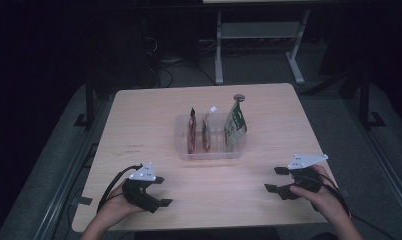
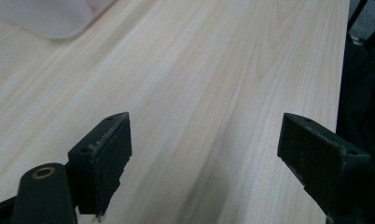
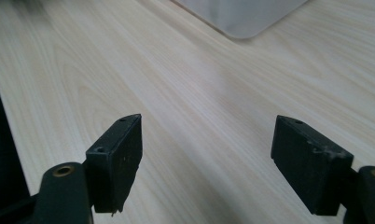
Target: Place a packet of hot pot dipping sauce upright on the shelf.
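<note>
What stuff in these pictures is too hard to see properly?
- Writing on the green pouch in the clear bin: too small and dim, high view.
- The two other packets in the bin: too small to tell what they are.
- The bin in the left gripper view: cut off by the top edge.
- Room behind the table: too dark.

We record a light wood-grain surface (image 1: 154, 107), brightly lit against a dark room. Beyond its far edge: grey floor (image 1: 259, 67), a white-legged frame (image 1: 259, 35) standing on it, and tangled black cables (image 1: 161, 62) left of that frame. Beside the surface, either flank: black posts (image 1: 364, 100).
</note>
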### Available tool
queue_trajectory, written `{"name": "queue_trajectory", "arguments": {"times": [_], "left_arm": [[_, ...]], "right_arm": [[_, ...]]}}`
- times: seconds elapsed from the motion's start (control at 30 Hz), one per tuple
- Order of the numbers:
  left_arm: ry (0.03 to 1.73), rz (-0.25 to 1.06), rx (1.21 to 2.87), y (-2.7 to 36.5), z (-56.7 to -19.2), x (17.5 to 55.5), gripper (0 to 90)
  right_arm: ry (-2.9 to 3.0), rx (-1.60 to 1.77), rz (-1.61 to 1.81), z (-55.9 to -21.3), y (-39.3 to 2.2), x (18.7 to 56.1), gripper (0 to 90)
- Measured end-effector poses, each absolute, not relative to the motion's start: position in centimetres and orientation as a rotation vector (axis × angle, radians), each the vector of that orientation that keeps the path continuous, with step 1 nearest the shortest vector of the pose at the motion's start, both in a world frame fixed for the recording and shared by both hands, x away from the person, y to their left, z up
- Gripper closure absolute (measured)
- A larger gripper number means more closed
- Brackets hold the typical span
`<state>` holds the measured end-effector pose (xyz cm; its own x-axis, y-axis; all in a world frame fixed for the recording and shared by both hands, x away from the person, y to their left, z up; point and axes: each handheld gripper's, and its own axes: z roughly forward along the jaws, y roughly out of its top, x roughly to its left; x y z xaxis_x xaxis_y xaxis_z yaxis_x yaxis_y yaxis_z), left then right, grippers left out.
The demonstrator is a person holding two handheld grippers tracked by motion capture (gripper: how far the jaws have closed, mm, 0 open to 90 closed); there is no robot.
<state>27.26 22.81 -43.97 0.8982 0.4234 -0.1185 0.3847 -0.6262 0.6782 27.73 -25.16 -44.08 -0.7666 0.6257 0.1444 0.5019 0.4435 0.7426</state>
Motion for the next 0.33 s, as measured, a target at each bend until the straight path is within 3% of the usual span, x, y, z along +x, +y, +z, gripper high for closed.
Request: {"name": "queue_trajectory", "arguments": {"times": [0.33], "left_arm": [[0.573,0.055,2.314,22.38,-44.13,27.26,17.0]], "right_arm": [[2.508,0.967,1.264,-43.72,-25.26,27.73,24.6]]}}
